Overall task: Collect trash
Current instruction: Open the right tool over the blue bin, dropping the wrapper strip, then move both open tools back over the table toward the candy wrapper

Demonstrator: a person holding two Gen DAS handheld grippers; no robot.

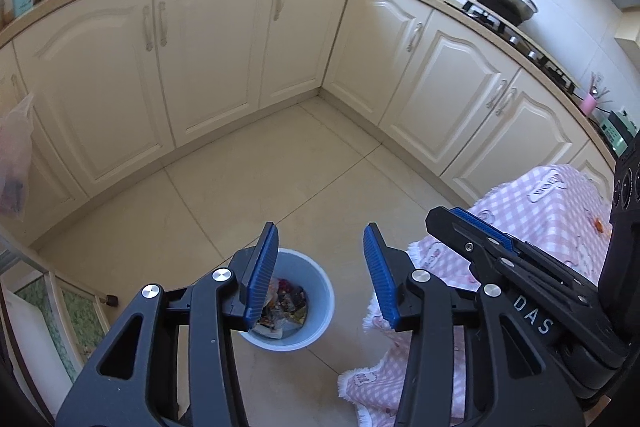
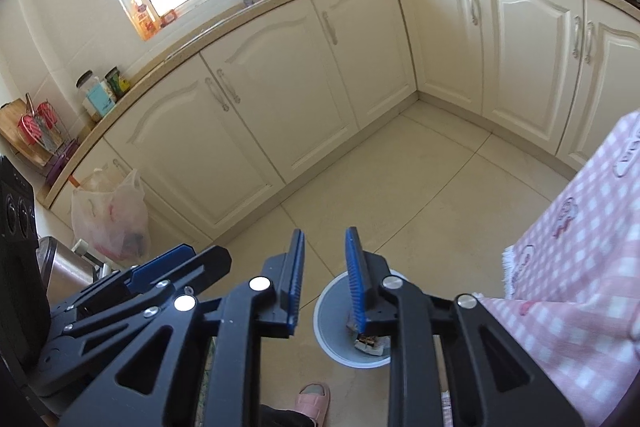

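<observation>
A light blue trash bin (image 1: 316,303) stands on the tiled floor and holds crumpled wrappers and scraps (image 1: 286,303). My left gripper (image 1: 320,259) is open and empty, held above the bin's right side. The bin also shows in the right wrist view (image 2: 336,339), partly hidden by my fingers, with a little trash (image 2: 370,343) visible inside. My right gripper (image 2: 324,259) is open and empty, above the bin. The right gripper's body appears at the right of the left wrist view (image 1: 520,267).
A table with a pink checked cloth (image 1: 532,211) stands right of the bin and also shows in the right wrist view (image 2: 580,259). Cream cabinets (image 1: 208,47) line the far walls. A plastic bag (image 2: 108,215) hangs at left. A pink slipper (image 2: 314,397) is near the bin.
</observation>
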